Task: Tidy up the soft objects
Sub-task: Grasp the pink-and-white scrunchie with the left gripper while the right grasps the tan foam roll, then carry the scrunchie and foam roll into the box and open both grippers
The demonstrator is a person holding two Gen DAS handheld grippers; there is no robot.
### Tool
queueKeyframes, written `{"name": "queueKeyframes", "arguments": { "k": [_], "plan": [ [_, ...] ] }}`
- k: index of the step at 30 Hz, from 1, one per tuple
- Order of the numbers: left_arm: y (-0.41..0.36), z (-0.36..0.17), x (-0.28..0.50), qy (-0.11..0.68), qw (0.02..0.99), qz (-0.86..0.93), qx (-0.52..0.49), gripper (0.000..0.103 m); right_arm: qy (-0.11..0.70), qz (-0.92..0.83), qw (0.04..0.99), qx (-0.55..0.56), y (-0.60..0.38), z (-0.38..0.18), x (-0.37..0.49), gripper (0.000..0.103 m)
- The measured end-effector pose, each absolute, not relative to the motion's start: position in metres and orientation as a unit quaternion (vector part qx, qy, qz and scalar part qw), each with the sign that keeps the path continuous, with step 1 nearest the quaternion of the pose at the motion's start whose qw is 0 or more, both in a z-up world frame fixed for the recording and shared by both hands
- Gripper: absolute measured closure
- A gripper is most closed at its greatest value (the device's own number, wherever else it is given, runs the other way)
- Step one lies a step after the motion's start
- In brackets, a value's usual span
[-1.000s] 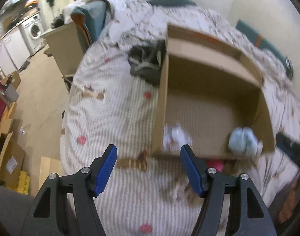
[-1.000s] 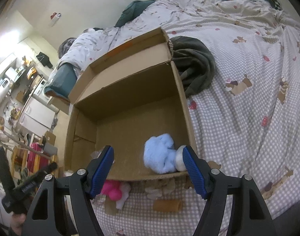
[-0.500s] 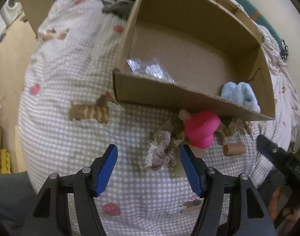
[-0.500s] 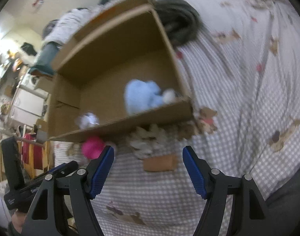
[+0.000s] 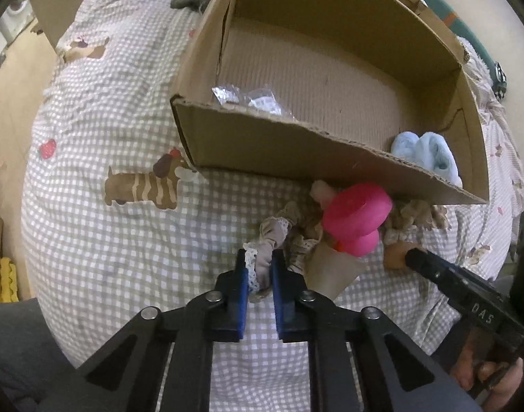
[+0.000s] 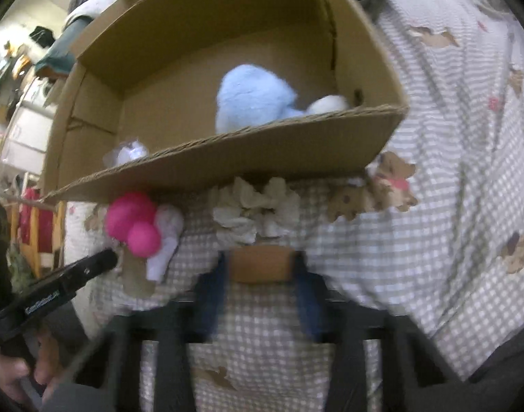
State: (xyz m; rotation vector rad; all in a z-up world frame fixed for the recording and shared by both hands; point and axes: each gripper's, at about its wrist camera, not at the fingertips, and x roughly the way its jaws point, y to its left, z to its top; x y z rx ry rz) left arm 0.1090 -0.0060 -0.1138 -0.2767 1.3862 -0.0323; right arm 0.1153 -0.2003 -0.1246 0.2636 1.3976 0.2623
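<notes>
The left gripper (image 5: 258, 271) is pinching a beige lace-trimmed cloth (image 5: 272, 240) on the checked bedspread (image 5: 124, 240), its jaws having just closed on it. The right gripper (image 6: 260, 271), blurred, has been closing around a tan roll (image 6: 260, 267), which is sitting between its pads at six o'clock from the cardboard box (image 6: 262, 158). A pink toy (image 5: 356, 223) is lying at two o'clock from the cloth.

Left gripper (image 5: 259, 269) points steeply down — jaws have just closed, blue pads (image 5: 242, 274) pinching a beige cloth (image 5: 267, 254). Right gripper (image 6: 260, 271), blurred, points steeply down — jaws have just been closing, pads against a tan roll (image 6: 260, 263).
</notes>
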Motion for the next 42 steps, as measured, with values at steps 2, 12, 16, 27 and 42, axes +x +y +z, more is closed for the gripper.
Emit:
{"name": "queueKeyframes", "arguments": {
  "k": [2,12,16,27,42],
  "plan": [
    [-0.005,-0.111,0.107,0.633,0.764,-0.011,-0.125,0.093,0.637,0.128,0.752,0.113,-0.194,-0.124,0.113,0.078],
    [0.022,-0.074,0.088,0.592,0.795,0.028,-0.128,0.095,0.607,0.166,0.770,0.108,-0.188,-0.104,0.098,0.094],
    [0.028,-0.052,0.076,0.561,0.816,0.020,-0.142,0.096,0.569,0.179,0.792,0.132,-0.199,-0.081,0.086,0.094],
    [0.016,-0.018,0.052,0.485,0.867,0.007,-0.113,0.096,0.491,0.213,0.827,0.172,-0.212,-0.042,0.065,0.094],
    [0.004,0.007,0.040,0.398,0.914,0.043,-0.058,0.096,0.445,0.228,0.848,0.176,-0.207,-0.024,0.059,0.094]
  ]
}}
